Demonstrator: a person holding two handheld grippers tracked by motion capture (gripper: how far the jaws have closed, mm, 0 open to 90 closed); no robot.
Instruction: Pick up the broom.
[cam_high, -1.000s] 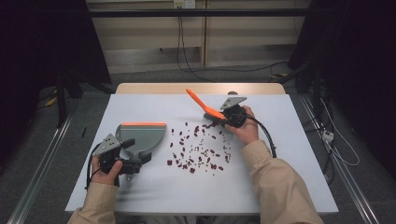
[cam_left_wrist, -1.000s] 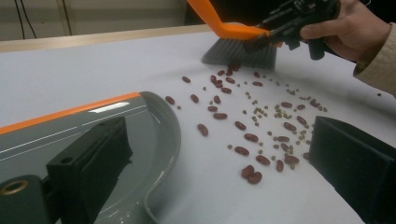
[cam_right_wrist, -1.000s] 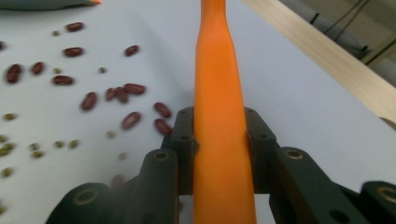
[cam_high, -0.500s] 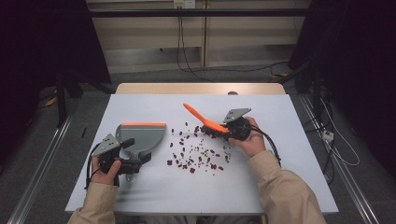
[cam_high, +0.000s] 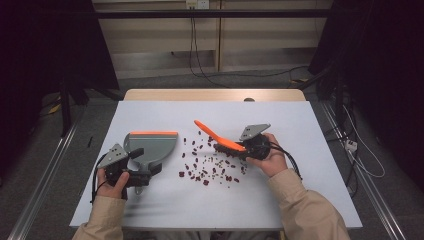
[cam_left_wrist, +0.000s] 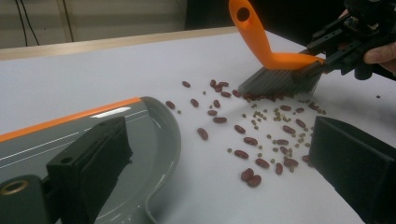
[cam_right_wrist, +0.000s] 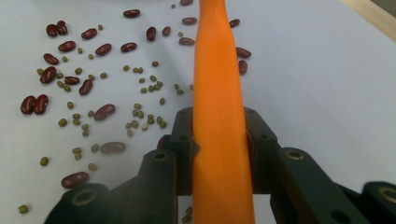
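A grey dustpan (cam_high: 150, 144) with an orange front edge lies on the white table top (cam_high: 310, 200), left of centre. My left gripper (cam_high: 145, 161) sits at its near end, jaws wide apart, one jaw over the pan (cam_left_wrist: 140, 135). Red beans and small green beans (cam_high: 210, 167) lie scattered between the pan and my right hand. My right gripper (cam_high: 244, 149) is shut on an orange hand brush (cam_high: 220, 136). The brush's grey bristles (cam_left_wrist: 280, 83) touch the table at the beans' (cam_left_wrist: 261, 140) far edge. From the right gripper (cam_right_wrist: 219, 135), the orange handle (cam_right_wrist: 218, 84) runs out over the beans (cam_right_wrist: 70, 79).
The table's wooden far edge (cam_high: 215, 95) lies beyond the white sheet. Cables (cam_high: 350, 150) trail on the floor at the right, and a metal rail (cam_high: 45, 190) runs along the left. Bare white surface lies in front of the beans and to the right of my right hand.
My right hand has brought the brush toward me, from beyond the beans down to their far edge. The left gripper and dustpan have stayed put.
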